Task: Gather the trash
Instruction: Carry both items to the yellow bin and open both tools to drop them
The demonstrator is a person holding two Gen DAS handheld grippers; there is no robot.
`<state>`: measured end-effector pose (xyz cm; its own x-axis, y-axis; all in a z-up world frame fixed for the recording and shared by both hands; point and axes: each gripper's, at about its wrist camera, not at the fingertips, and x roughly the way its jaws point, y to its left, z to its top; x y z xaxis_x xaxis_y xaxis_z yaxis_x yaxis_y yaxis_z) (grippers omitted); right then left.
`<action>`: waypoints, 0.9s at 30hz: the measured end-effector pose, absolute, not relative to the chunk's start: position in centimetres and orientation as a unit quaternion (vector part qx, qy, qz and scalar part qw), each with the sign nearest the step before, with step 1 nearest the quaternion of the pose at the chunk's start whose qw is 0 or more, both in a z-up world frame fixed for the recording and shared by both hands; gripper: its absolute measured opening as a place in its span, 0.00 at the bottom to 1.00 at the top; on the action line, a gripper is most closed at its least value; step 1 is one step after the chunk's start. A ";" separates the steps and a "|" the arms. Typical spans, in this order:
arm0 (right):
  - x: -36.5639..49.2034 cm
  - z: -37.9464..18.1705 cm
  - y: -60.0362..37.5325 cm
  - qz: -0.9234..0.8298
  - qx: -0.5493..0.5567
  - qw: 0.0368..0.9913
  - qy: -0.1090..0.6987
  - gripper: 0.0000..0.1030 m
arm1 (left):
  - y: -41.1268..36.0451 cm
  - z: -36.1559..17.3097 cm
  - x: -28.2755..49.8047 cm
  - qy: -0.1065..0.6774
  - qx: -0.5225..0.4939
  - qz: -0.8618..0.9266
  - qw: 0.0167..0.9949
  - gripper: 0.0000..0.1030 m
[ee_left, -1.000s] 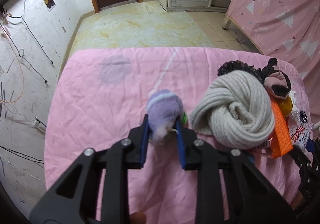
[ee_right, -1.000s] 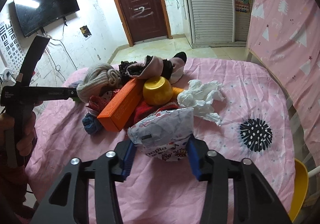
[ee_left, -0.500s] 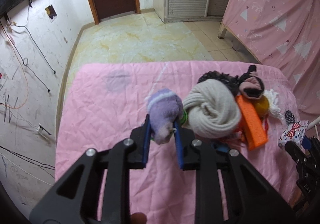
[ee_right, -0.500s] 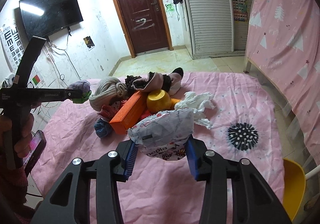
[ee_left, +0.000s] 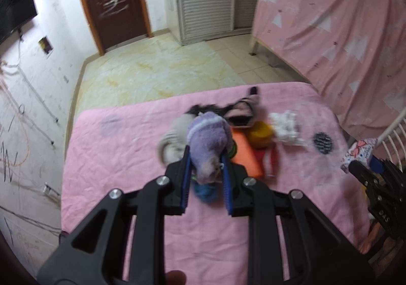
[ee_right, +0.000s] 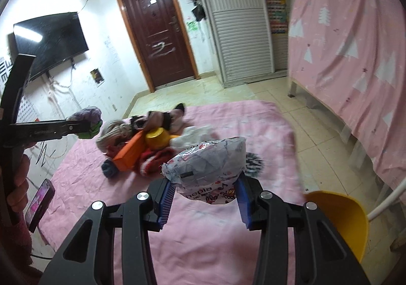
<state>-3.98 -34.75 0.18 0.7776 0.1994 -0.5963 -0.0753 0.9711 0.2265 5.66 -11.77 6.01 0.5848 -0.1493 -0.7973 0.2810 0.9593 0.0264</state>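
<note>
**Crinkly plastic and soft knit, both lifted clear of the bed**

Crinkled printed plastic snack wrapper (ee_right: 206, 173) sits pinched between the blue pads of the right gripper (ee_right: 204, 194), held above the pink quilted bed cover (ee_right: 177, 247). It looks light, slippery and easily crushed, so a hold across its bunched middle seems safest. The left gripper (ee_left: 205, 175) is closed narrowly on a soft lilac knitted sock bundle (ee_left: 208, 142), limp and light, unlikely to slip. Beyond lie an orange rectangular box (ee_right: 128, 155), a yellow plastic cup (ee_right: 158, 137), a cream knitted roll (ee_right: 114, 130) and crumpled white tissue (ee_left: 285, 127), heaped touching one another. A yellow chair edge (ee_right: 340, 219) stands just beside the right gripper.
</note>
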 end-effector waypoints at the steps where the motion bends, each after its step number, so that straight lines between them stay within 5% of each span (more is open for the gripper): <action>1: -4.4 0.1 -35.6 0.067 0.099 0.938 0.325 0.36 | -12.5 6.1 5.5 0.438 0.078 -0.127 0.887 0.20; 27: -10.0 -6.1 -51.0 -0.051 0.171 0.919 0.352 0.39 | -34.5 3.7 -0.6 0.446 0.172 -0.299 0.826 0.20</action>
<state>-9.99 -51.01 -6.06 0.7474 0.0259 -0.6639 0.2142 0.9365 0.2776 -0.61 -34.52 3.75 0.4236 -0.3410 -0.8392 0.6480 0.7615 0.0176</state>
